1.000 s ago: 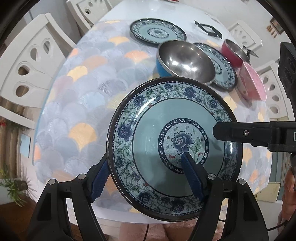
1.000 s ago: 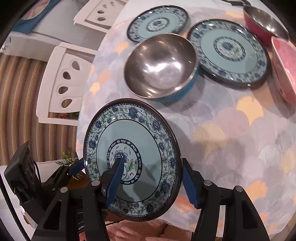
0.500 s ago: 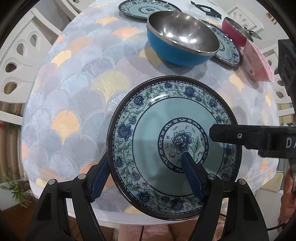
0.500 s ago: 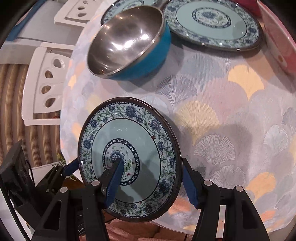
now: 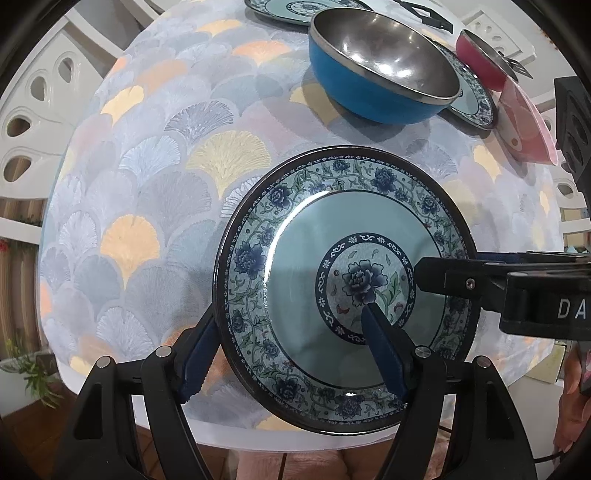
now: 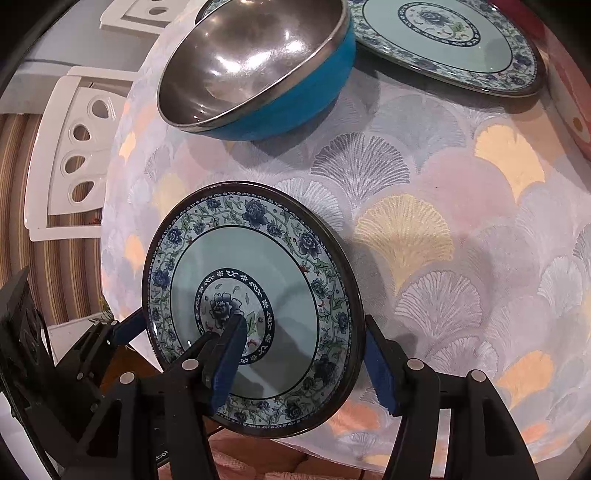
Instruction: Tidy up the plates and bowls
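1. At the far left, white chairs (image 5: 33, 122) stood by the table; the frame edge cut them off, so only their pierced backs showed.
2. The left gripper (image 5: 291, 347) was clamped on the floral plate (image 5: 295, 280), one blue pad on the face near the centre flower, the other behind the left rim and half hidden by it.
3. The plate was held tilted above the near edge of the table (image 5: 147, 184). Whether its lower rim touched the cloth could not be told.
4. The right gripper (image 6: 306, 354) was also closed on the floral plate (image 6: 236, 258), with one finger on its face and one at the right rim, partly hidden behind it.
5. Farther back stood the blue bowl (image 5: 369, 96) with a steel inside; it covered part of a second plate (image 5: 476, 103).
6. A third plate (image 5: 280, 7) was cut off at the top.
7. At the right, a red bowl (image 5: 476, 55) and a pink dish (image 5: 528, 122) stood close together; their contact was unclear.
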